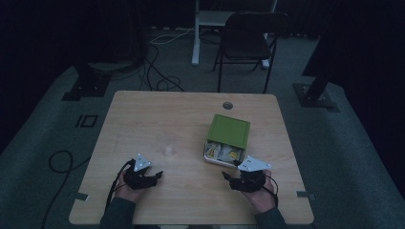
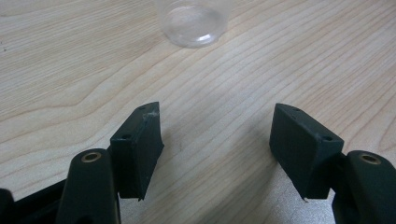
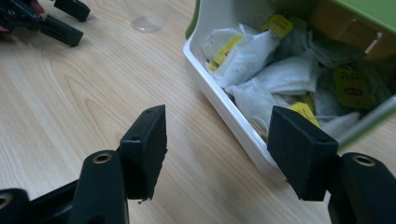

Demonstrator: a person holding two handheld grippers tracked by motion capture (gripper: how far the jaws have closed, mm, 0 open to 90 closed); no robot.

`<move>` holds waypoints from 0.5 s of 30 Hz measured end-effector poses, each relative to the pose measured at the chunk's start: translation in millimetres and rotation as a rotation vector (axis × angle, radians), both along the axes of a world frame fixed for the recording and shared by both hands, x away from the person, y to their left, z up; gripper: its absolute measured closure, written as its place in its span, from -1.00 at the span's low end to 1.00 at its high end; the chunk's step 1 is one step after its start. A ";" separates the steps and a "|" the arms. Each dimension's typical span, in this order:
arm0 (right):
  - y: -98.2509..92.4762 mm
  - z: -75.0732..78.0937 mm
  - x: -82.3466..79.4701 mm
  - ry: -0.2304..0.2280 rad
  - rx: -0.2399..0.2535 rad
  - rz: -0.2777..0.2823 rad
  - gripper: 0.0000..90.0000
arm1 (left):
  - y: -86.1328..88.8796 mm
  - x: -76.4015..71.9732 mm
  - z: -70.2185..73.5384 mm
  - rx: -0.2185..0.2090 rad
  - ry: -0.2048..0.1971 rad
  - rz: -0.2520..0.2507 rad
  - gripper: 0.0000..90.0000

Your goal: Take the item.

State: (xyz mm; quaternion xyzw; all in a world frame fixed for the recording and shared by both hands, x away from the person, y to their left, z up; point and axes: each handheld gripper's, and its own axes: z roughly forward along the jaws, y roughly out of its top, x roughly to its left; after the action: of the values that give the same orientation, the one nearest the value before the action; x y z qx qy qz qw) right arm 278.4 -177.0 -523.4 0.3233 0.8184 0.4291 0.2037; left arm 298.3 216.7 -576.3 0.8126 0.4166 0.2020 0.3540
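Observation:
A white box (image 3: 210, 93) with a green lid (image 1: 229, 131) slid half back lies on the wooden table (image 1: 157, 114), right of centre. Several tea bags (image 3: 261, 60) with yellow tags lie in its uncovered end. My right gripper (image 3: 218, 113) is open, nothing between its jaws, just short of the box's near rim; in the high view it (image 1: 230, 169) sits right beside that box. A clear plastic cup (image 2: 194, 23) stands ahead of my left gripper (image 2: 217, 112), which is open and empty above bare wood. From above, the cup (image 1: 168, 150) is faint, left of the box.
A round cable hole (image 1: 227, 105) sits near the table's far edge. Beyond the table stand a black folding chair (image 1: 248, 38) and a white desk leg (image 1: 196, 38). Cables (image 1: 157, 71) run over the grey floor.

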 end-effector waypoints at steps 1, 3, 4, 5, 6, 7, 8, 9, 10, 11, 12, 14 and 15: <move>1.9 -0.4 0.9 0.002 0.001 0.005 -0.15 | 0.0 0.0 0.0 0.000 0.000 0.000 -0.22; 5.8 -0.6 2.8 -0.003 -0.004 0.013 -0.15 | 0.0 0.0 0.0 0.000 0.000 0.000 -0.22; 7.5 -0.4 3.9 -0.006 -0.004 0.017 -0.15 | 0.0 0.0 0.0 0.000 0.000 0.000 -0.22; 9.5 0.0 5.5 -0.007 -0.001 0.020 -0.15 | 0.0 0.0 0.0 0.000 0.000 0.000 -0.22; 10.9 0.2 6.5 -0.007 0.002 0.022 -0.15 | 0.0 0.0 0.0 0.000 0.000 0.000 -0.22; 12.4 0.4 7.8 -0.007 0.001 0.025 -0.15 | 0.0 0.0 0.0 0.000 0.000 0.000 -0.22; 14.0 0.5 9.1 -0.006 0.003 0.028 -0.15 | 0.0 0.0 0.0 0.000 0.000 0.000 -0.22; 14.0 0.5 9.1 -0.006 0.003 0.028 -0.15 | 0.0 0.0 0.0 0.000 0.000 0.000 -0.22; 15.8 0.2 10.5 -0.003 0.007 0.030 -0.15 | 0.0 0.0 0.0 0.000 0.000 0.000 -0.22; 18.9 -0.6 13.3 -0.004 0.004 0.036 -0.14 | 0.0 0.0 0.0 0.000 0.000 0.000 -0.22; 20.4 -1.0 14.6 -0.003 0.006 0.039 -0.13 | 0.0 0.0 0.0 0.000 0.000 0.000 -0.22; 22.8 -1.7 16.7 -0.001 0.007 0.040 -0.13 | 0.0 0.0 0.0 0.000 0.000 0.000 -0.22; 24.0 -2.0 17.7 -0.001 0.006 0.040 -0.12 | 0.0 0.0 0.0 0.000 0.000 0.000 -0.22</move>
State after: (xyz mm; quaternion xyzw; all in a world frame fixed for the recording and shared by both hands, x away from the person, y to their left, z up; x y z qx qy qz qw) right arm 296.1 -152.9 -525.4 0.3073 0.8233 0.4357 0.1946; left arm 298.3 216.7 -576.3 0.8126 0.4166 0.2020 0.3539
